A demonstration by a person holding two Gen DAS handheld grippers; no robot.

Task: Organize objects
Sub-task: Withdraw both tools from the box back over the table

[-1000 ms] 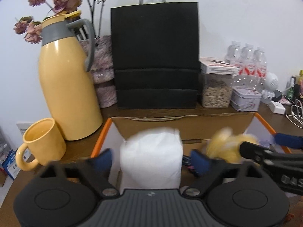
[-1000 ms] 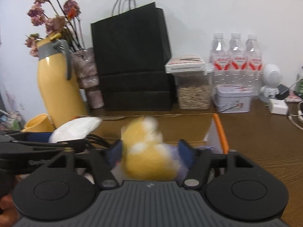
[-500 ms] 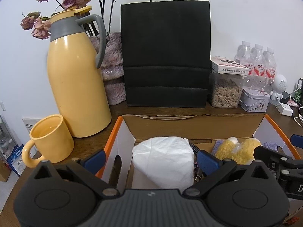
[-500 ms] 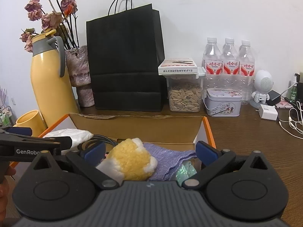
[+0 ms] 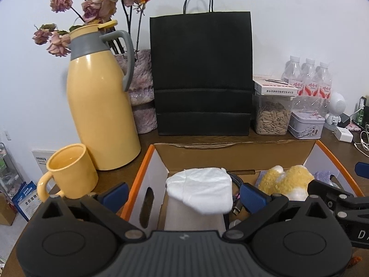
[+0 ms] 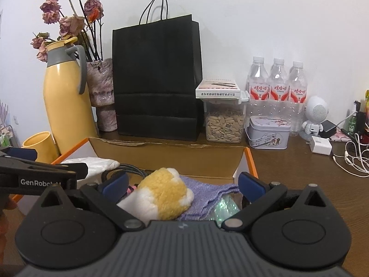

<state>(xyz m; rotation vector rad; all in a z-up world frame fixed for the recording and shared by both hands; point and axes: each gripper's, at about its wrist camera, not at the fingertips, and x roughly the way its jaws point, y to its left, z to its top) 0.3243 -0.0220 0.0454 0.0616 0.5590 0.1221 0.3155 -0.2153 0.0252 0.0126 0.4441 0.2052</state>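
Yellow-and-white plush, the soft toy (image 6: 165,192) lies in the cardboard box (image 6: 250,161) on a lilac knit cloth (image 6: 207,191), between the spread fingers of the right gripper (image 6: 182,184), which have just opened and seem clear of it. Light and squashy (no breakage risk), it is best pinched mid-body. The left gripper (image 5: 183,194) stands open around the white bundle (image 5: 200,187).

Even, soft indoor light; both views sharp, fisheye-bowed with dark corners. Beyond the claws, faint shadows fall on the wall (image 6: 253,18).
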